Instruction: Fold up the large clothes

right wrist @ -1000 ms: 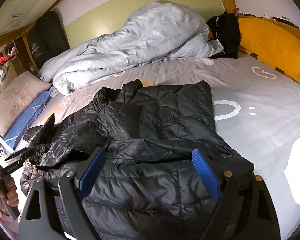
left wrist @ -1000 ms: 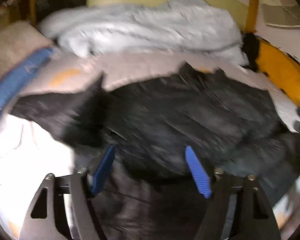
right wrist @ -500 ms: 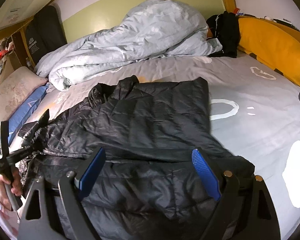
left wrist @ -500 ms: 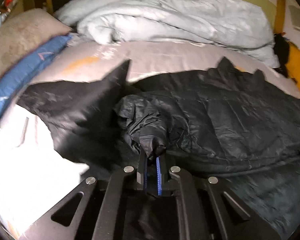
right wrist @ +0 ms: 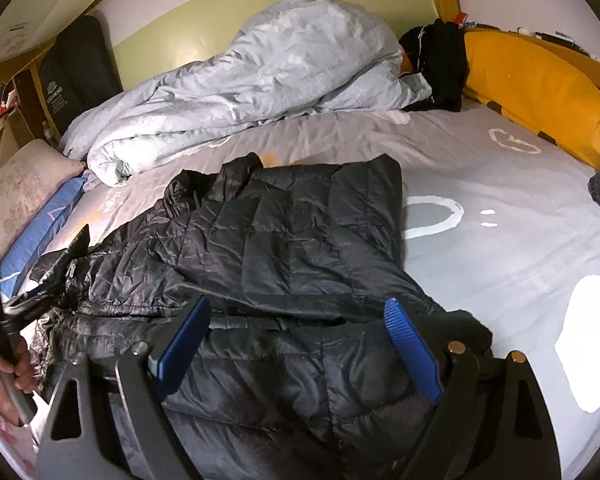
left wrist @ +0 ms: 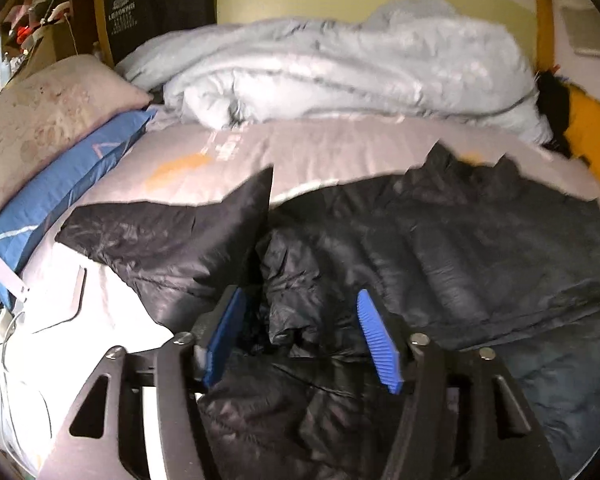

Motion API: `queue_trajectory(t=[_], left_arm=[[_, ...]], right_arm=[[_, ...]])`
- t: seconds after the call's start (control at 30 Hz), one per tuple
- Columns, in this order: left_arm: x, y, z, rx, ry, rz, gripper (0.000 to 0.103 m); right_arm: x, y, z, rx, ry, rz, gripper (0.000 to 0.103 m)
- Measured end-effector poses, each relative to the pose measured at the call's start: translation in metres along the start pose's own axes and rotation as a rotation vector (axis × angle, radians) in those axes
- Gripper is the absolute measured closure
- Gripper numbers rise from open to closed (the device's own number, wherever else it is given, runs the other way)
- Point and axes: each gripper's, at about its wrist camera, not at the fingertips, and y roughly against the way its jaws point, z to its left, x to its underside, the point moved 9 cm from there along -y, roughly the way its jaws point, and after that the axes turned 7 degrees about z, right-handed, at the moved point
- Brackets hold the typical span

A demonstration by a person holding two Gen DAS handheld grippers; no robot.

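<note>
Hovering low over the black puffer jacket (left wrist: pixel 440 248), the left gripper (left wrist: pixel 300 332) points down at a slant, its blue pads (left wrist: pixel 376 344) apart; the jaws have just been opening, and a crumpled bunch of the jacket's cloth lies loosely between them without either pad pressing on it. From that bunch the jacket's body spreads away across the grey bed sheet (left wrist: pixel 320 152), while a flat black flap reaches out to the left toward the bed's edge. Beyond it, a blue pillow (left wrist: pixel 64 184) and a pale pillow (left wrist: pixel 40 120) lie stacked at the left, and a heaped light-blue duvet (left wrist: pixel 340 72) lies along the green wall. The right gripper (right wrist: pixel 300 344) tilts downward too, with its jaws standing wide and its blue pads (right wrist: pixel 410 348) clear of the cloth; the jacket's near hem lies under and between them, ungripped. In the right wrist view the jacket (right wrist: pixel 292 232) rests folded over itself in the middle of the sheet (right wrist: pixel 500 248), its collar end toward the duvet (right wrist: pixel 260 84). At the far left of that view a hand (right wrist: pixel 4 368) grasps the left gripper's handle beside the jacket's edge. A yellow padded board (right wrist: pixel 532 92) borders the bed's right side, with a dark garment (right wrist: pixel 436 64) bunched in the corner next to it.
</note>
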Motion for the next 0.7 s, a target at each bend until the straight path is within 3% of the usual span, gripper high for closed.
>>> queue_trajectory(t=[0.13, 0.33, 0.5, 0.7], left_arm=[[-0.01, 0.03, 0.005, 0.033, 0.022, -0.064, 0.024], [-0.014, 0.054, 0.014, 0.114, 0.075, -0.068, 0.02], [-0.015, 0.063, 0.021, 0.117, 0.085, -0.077, 0.016], [-0.02, 0.068, 0.045, 0.153, 0.17, -0.07, 0.009]], right_arm=[[-0.002, 0.003, 0.004, -0.006, 0.007, -0.009, 0.014], [-0.001, 0.007, 0.009, -0.006, 0.024, -0.02, 0.014], [0.0, 0.006, 0.009, -0.006, 0.023, -0.014, 0.014], [0.001, 0.005, 0.01, -0.005, 0.026, -0.013, 0.014]])
